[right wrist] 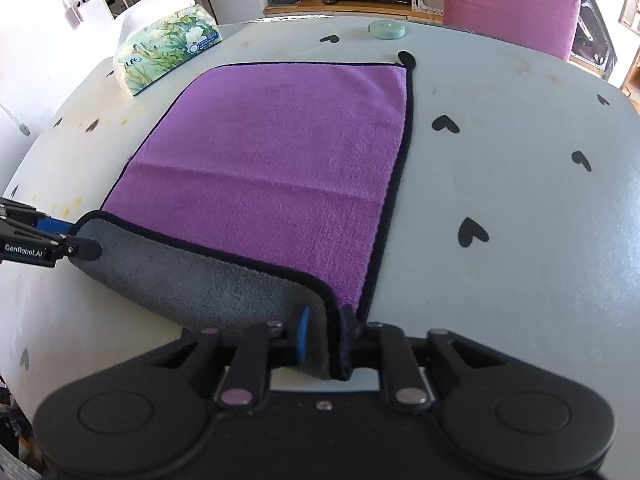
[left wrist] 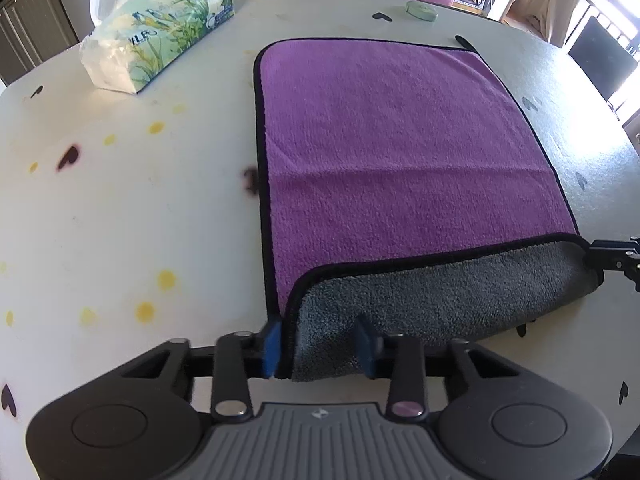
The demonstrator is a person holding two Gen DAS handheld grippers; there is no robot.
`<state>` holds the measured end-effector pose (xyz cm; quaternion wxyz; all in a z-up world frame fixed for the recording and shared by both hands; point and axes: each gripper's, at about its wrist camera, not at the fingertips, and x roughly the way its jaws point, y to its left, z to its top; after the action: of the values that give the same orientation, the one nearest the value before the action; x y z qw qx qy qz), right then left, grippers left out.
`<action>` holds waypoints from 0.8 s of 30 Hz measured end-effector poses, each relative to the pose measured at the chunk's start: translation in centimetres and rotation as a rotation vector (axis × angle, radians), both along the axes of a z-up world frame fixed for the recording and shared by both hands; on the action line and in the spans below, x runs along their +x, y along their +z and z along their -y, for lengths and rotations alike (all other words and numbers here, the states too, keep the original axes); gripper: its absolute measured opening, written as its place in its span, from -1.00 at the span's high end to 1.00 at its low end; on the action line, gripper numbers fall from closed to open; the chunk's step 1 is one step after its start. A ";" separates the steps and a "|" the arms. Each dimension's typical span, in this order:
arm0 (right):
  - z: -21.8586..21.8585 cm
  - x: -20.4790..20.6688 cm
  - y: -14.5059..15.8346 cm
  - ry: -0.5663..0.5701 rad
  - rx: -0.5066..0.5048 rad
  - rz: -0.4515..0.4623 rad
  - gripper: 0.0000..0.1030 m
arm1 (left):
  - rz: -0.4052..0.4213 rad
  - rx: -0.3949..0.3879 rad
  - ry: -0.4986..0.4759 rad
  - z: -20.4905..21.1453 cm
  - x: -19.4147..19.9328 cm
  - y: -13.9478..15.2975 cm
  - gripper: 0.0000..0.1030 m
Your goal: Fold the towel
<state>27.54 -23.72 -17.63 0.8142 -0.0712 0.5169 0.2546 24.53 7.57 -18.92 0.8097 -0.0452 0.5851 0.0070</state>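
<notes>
A purple towel with black trim and a grey underside lies flat on the white table; it also shows in the right wrist view. Its near edge is lifted and curled over, showing grey. My left gripper is shut on the towel's near left corner. My right gripper is shut on the near right corner. Each gripper shows in the other's view, the right one and the left one, at the ends of the rolled edge.
A tissue pack lies at the far left of the table. A small green round lid sits at the far edge. A pink chair stands behind the table. Black heart marks and yellow spots dot the tabletop.
</notes>
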 end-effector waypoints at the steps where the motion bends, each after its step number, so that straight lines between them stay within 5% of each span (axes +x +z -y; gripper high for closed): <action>1: 0.0 0.0 0.0 0.003 -0.003 0.000 0.83 | -0.002 -0.003 0.003 -0.1 0.0 0.0 0.42; 7: -0.2 -0.1 0.2 0.022 -0.021 0.011 0.92 | -0.009 -0.017 0.030 -0.9 0.1 0.0 0.83; 24: 0.7 0.5 1.8 -0.012 0.018 0.063 0.95 | 0.030 -0.039 0.064 -1.8 0.0 1.5 0.90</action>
<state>28.01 -24.40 -15.83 0.8322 -0.0688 0.4892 0.2518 24.50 9.35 -17.42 0.8166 -0.0797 0.5714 0.0206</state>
